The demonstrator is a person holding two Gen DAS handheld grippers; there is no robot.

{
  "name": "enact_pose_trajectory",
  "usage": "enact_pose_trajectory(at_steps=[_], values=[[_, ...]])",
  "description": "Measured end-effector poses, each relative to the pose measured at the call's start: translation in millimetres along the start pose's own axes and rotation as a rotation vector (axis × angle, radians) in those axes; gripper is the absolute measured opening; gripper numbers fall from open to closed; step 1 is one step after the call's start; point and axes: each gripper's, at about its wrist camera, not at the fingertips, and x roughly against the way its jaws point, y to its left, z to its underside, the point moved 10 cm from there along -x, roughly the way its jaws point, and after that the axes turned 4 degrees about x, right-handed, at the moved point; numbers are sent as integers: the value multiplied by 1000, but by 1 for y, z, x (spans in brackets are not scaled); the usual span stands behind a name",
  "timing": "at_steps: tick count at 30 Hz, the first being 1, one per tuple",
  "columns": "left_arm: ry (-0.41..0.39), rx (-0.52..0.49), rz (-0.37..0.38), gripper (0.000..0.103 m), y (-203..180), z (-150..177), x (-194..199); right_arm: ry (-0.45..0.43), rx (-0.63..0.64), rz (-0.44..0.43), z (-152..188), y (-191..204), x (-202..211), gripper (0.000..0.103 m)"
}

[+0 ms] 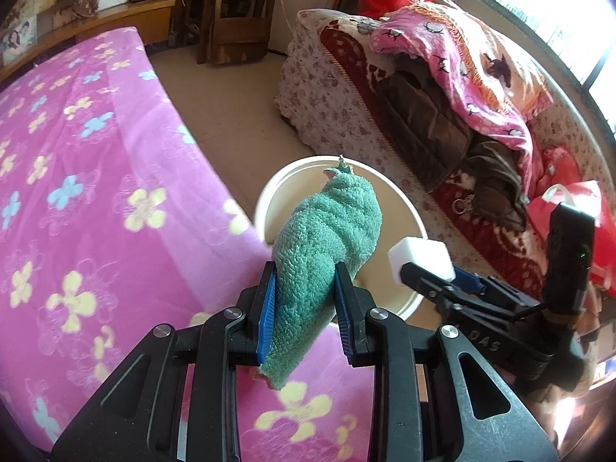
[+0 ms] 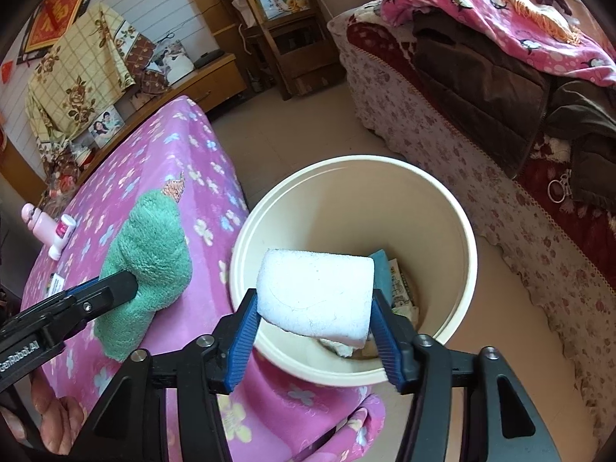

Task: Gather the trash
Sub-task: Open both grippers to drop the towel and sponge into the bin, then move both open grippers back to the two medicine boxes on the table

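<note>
My left gripper [image 1: 304,288] is shut on a green towel rag [image 1: 327,238] and holds it over the edge of the pink flowered table, near the rim of a cream bucket [image 1: 269,196]. My right gripper [image 2: 313,308] is shut on a white foam block [image 2: 315,292] and holds it above the open bucket [image 2: 467,238]. The bucket stands on the floor against the table and holds some trash, a blue piece and printed packaging [image 2: 400,288]. The right gripper with the foam block [image 1: 419,258] shows in the left wrist view; the left gripper with the rag [image 2: 150,258] shows in the right wrist view.
The pink flowered table cover [image 1: 96,192] fills the left. A pink and white bottle [image 2: 50,231] lies on the table's far left. A bed [image 2: 462,134] with blankets and clothes is on the right. A wooden chair [image 1: 235,11] stands at the back. Beige floor lies between.
</note>
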Motion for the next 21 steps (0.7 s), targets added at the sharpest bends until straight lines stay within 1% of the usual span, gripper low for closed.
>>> enact_pose_trajectory(at_steps=[1,2,3,4,5,6,12,21], values=[[2,8,15,27,-2,-1,-1,-9,-1,11,-1,-2,0,59],[2,17,35,32,-4,-2,-2,-13,-2,22,-2,-3,-1,66],[-1,35,75,35,-8,-2,-2,-14,-8,32,-2,-6,-1,73],[-2,49,98,44,-9,-3,-2,-14,-15,35,-2,-7,-2,73],[-4,56,106,54,-10,-3,-1,-9,-24,33,-1,-9,-3,73],[-10,62,109,57,-10,-4,0,1,-31,29,1,-10,-5,73],[-14,84,83,58,2,-4,6,47,-45,16,12,-11,-11,73],[-47,59,-20,58,23,4,20,51,-32,10,14,-2,-8,73]])
